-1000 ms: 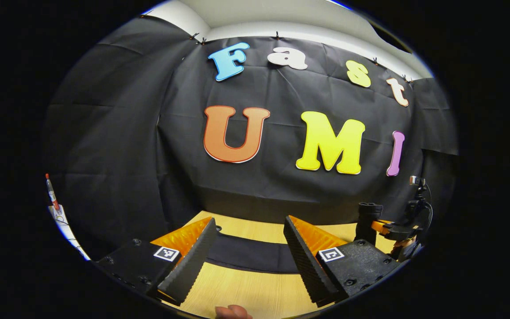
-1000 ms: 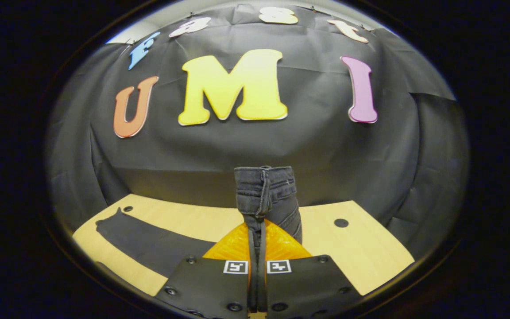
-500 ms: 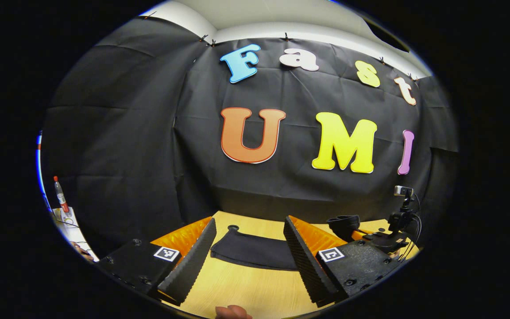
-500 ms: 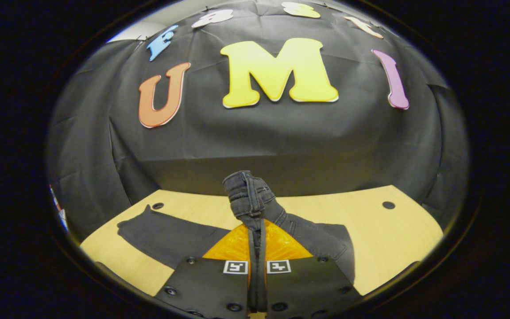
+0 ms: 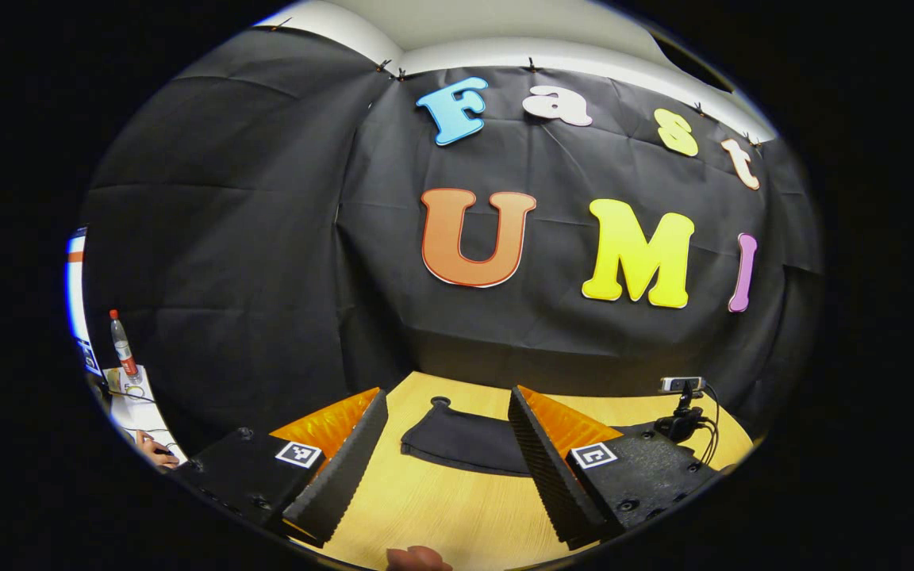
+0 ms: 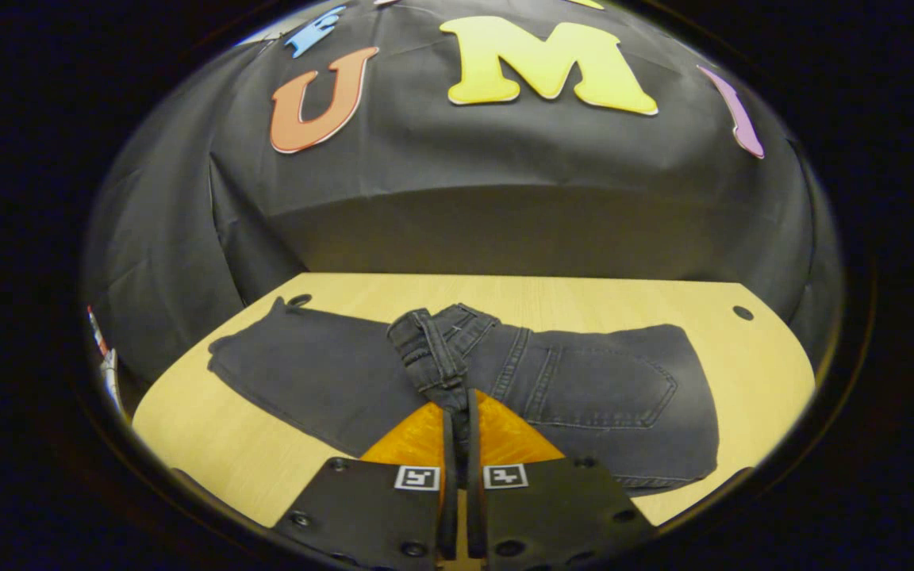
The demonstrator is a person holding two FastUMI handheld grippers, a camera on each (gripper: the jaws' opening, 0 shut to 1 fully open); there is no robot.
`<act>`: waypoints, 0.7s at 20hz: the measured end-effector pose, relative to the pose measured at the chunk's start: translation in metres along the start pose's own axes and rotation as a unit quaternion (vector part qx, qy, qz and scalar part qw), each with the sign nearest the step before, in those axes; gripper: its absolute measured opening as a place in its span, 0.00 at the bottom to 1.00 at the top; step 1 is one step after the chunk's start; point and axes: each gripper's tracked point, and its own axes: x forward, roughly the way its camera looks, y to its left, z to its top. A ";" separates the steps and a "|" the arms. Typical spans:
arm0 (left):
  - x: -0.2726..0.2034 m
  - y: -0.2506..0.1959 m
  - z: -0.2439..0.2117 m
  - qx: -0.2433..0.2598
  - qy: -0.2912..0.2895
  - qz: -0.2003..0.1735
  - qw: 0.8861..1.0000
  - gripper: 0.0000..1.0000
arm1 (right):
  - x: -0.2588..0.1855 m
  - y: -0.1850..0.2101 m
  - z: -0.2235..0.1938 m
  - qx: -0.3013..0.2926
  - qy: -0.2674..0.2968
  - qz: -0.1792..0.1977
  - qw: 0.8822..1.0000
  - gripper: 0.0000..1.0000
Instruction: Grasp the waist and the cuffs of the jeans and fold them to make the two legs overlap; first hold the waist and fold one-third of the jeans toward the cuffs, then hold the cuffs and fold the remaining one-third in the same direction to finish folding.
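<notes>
Dark grey jeans (image 6: 600, 388) lie on the wooden table (image 6: 211, 452), back pocket up, with the legs (image 6: 306, 373) running off to the left. My right gripper (image 6: 459, 394) is shut on the bunched waistband (image 6: 433, 349), held low over the middle of the jeans. In the left gripper view, my left gripper (image 5: 447, 394) is open just above the table, and the cuff end (image 5: 457, 436) of the jeans lies between and beyond its fingers, untouched. The right gripper (image 5: 679, 420) shows small at the far right.
A red-capped bottle (image 5: 119, 342) and papers (image 5: 136, 404) sit past the table's left end, where a person's hand (image 5: 153, 452) rests. The tabletop has round holes near its corners (image 6: 743, 312). The black cloth wall stands close behind the table.
My right gripper has brought the lifted waistband down and leftward, so the seat of the jeans now lies flat on the table. The left gripper stayed open and shifted slightly.
</notes>
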 end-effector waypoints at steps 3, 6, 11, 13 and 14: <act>0.003 -0.002 -0.003 -0.009 0.004 0.000 1.000 0.98 | -0.007 0.008 0.000 0.004 0.004 0.014 1.000 0.60; 0.009 -0.004 -0.004 -0.007 0.002 -0.004 1.000 0.98 | -0.018 0.002 0.021 0.004 -0.016 0.013 1.000 0.98; 0.036 -0.016 -0.026 -0.027 0.024 -0.024 0.999 0.98 | -0.052 -0.022 0.100 0.010 -0.101 -0.001 0.995 1.00; 0.050 -0.018 -0.046 -0.043 0.046 -0.030 0.998 0.98 | -0.076 -0.037 0.144 0.000 -0.154 -0.010 0.988 1.00; 0.060 -0.019 -0.055 -0.057 0.058 -0.031 0.996 0.98 | -0.090 -0.045 0.165 -0.005 -0.179 -0.016 0.984 1.00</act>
